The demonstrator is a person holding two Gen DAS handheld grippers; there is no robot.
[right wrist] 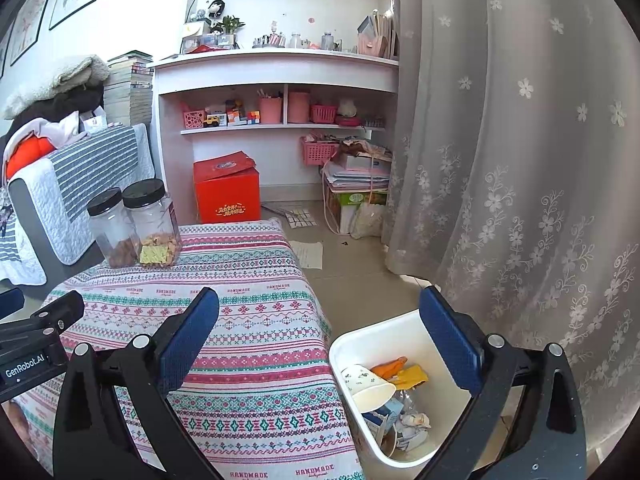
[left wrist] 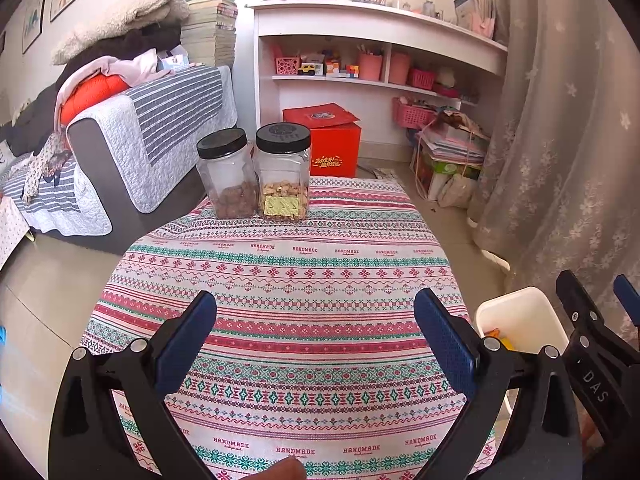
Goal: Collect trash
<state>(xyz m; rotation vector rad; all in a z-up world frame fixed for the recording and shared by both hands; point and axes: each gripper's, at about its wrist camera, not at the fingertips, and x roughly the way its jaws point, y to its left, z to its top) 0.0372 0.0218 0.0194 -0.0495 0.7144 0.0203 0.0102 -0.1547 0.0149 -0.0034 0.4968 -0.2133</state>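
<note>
A white bin (right wrist: 404, 330) stands on the floor right of the table and holds a paper cup (right wrist: 366, 386), orange and yellow wrappers (right wrist: 402, 372) and crumpled paper (right wrist: 414, 422). The bin also shows in the left wrist view (left wrist: 520, 314). My left gripper (left wrist: 316, 340) is open and empty above the patterned tablecloth (left wrist: 288, 264). My right gripper (right wrist: 320, 344) is open and empty, over the table's right edge and the bin. The right gripper also shows at the right in the left wrist view (left wrist: 600, 304). The cloth (right wrist: 248, 312) bears no loose trash in either view.
Two clear jars with black lids (left wrist: 256, 172) stand at the table's far edge, also in the right wrist view (right wrist: 136, 224). A sofa (left wrist: 140, 152) lies to the left, a red box (right wrist: 226, 192) and white shelves (right wrist: 276, 92) behind, a curtain (right wrist: 520, 160) at right.
</note>
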